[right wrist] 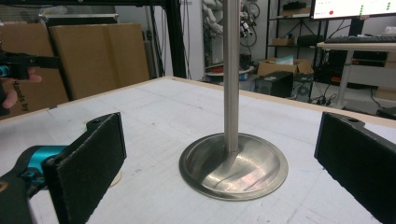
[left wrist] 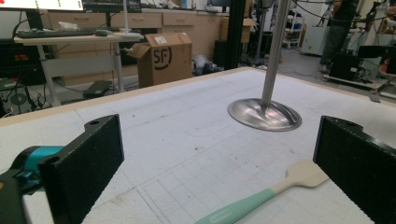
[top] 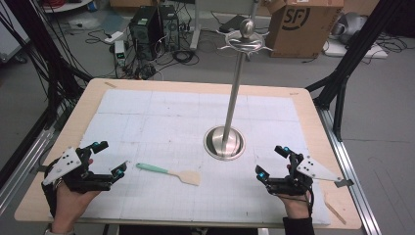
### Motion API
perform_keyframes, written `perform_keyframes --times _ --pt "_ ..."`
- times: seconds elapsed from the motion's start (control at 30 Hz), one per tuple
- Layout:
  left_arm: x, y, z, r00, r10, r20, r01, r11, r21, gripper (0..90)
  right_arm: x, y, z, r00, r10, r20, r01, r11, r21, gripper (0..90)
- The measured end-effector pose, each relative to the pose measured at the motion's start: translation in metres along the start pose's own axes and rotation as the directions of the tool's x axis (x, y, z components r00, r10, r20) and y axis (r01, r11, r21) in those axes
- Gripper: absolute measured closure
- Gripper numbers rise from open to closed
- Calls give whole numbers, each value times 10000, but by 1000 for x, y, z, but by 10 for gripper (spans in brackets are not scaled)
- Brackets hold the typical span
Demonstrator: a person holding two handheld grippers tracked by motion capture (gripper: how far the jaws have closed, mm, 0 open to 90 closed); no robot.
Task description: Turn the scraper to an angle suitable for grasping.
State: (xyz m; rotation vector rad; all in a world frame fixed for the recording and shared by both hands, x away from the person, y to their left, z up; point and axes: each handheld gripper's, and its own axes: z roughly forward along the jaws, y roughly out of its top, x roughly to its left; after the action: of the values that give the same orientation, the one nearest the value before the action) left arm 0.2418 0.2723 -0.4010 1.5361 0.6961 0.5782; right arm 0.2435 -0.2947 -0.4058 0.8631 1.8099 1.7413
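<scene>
A: What takes up most of the high view?

B: The wooden-edged table with its white gridded mat (top: 161, 122) spans the middle of the frame. Right of centre stands the tall steel pole stand with a round dished base (top: 224, 143); its hooked top reaches the upper middle of the frame.

A: And the grippers?

B: The left gripper (top: 110, 159) sits at the lower left, held in a hand, its grey three-cornered plate on top. The right gripper (top: 271, 161) mirrors it at the lower right. Both rest low over the mat, well apart from each other.

A: How do the jaws stand?

B: Wide apart on both, with nothing between them and nothing touched. In the left gripper view the two black jaws flank bare mat at the frame's lower corners; in the right gripper view they frame the stand's base (right wrist: 233, 165).

A: Where is the small thing?

B: The spatula with a mint-green handle and cream blade (top: 169, 173) lies flat on the mat, lower centre of the high view, just beside the left gripper's jaws, blade toward the right. In the left gripper view it (left wrist: 261, 196) lies at bottom centre.
</scene>
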Motion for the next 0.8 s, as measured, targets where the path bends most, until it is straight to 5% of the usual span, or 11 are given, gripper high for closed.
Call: perform_keyframes --times 0.2,0.3,0.4,0.43,0.47,0.57,0.63,0.8 --pt "-3 1 1 9998 -37 193 37 10000 -11 33 0 -1 0 10000 10 -21 -10 10000 47 11" --pt "-4 1 0 9993 4 361 -5 10000 24 127 -1 -1 1 10000 26 -19 -26 10000 53 11" --pt "-7 2 1 9990 118 427 -126 9997 198 433 0 -3 0 10000 60 -66 -59 9999 117 11" --pt "-8 1 2 9989 37 473 -51 9996 293 433 0 -3 0 10000 60 -66 -59 9999 117 11" --pt "-9 1 5 9991 -69 427 56 9995 312 545 0 -3 0 10000 40 -45 -39 9999 125 11" --pt "-12 1 10 9984 -326 452 302 9981 534 696 0 -3 -2 10000 65 -57 -65 9999 121 11" --pt "-15 0 14 9984 -204 532 150 9948 1005 853 1 -3 -2 10000 40 -50 -40 9999 98 11" --pt "-25 -6 29 9963 332 789 -493 9760 2122 897 1 -4 -2 10000 34 -70 -33 9999 162 11"
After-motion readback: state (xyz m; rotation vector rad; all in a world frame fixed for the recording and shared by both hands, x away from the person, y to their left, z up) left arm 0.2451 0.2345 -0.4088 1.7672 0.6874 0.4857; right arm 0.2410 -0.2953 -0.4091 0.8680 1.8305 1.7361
